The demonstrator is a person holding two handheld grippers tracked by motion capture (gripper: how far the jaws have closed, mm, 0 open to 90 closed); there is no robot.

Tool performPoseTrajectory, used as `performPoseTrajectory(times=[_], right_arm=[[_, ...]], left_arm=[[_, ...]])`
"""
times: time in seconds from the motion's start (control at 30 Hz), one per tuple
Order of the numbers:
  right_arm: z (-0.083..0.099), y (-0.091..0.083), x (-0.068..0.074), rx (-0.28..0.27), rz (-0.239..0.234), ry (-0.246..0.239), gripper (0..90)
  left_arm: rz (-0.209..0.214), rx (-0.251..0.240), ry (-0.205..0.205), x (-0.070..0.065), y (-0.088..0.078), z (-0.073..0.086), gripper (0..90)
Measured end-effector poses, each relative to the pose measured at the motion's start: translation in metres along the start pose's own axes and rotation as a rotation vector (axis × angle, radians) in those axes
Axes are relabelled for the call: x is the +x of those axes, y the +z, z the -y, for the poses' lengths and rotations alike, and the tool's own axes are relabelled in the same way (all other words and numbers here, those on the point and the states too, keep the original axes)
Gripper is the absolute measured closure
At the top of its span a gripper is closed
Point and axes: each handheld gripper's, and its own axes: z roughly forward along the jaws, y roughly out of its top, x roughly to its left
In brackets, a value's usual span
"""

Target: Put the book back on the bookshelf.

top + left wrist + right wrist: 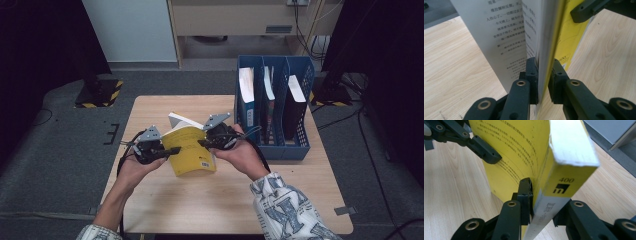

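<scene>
At the left of the high view we see the left gripper (pixel 170 151) held in the person's left hand (pixel 131 170), its jaws clamped on the fore edge of a yellow book (pixel 191 152) that is lifted just above the wooden table (pixel 210 200). From the left gripper view we find those jaws closed on the yellow cover and a stack of pages, while a printed page (pixel 499 37) fans loose to one side. Moving right, we see the book sitting between the two grippers, over the middle of the table, its back cover with a barcode facing up and its white page block showing at the far end. Next comes the right gripper (pixel 204 142), in the person's right hand (pixel 245 155), gripping the opposite side of the book. In the right gripper view we see its jaws pinched on the spine edge, one jaw against the curved yellow cover, the other behind the spine. Farthest right, we find a blue file rack (pixel 300 145) standing on the table's far right part, holding folders (pixel 246 95) upright in its compartments, well apart from the book.
</scene>
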Motion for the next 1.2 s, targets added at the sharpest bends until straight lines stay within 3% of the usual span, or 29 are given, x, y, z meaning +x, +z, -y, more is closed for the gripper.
performPoseTrajectory(times=[0.27,0.47,0.57,0.67,0.97,1.2], right_arm=[[0.002,-0.003,0.004,-0.005,-0.030,-0.027,69.4],[-0.002,-0.002,0.004,-0.004,-0.050,-0.027,60.8],[-0.004,-0.001,0.004,-0.006,-0.053,-0.025,61.6],[-0.004,-0.001,0.004,-0.009,-0.039,-0.028,68.2],[-0.004,-0.002,0.005,-0.007,-0.018,-0.049,74.0],[-0.001,-0.001,-0.003,-0.006,0.014,-0.018,74.0]], left_arm=[[0.000,-0.004,-0.004,-0.002,0.000,0.002,75.6],[0.008,-0.011,0.003,-0.004,0.001,0.002,75.2],[0.010,-0.013,0.000,-0.003,0.001,0.002,75.0],[0.010,-0.012,-0.004,-0.003,0.001,0.003,73.8],[-0.066,-0.004,-0.045,0.002,0.003,0.016,55.4],[-0.150,0.070,-0.041,0.002,0.007,0.041,40.7]])
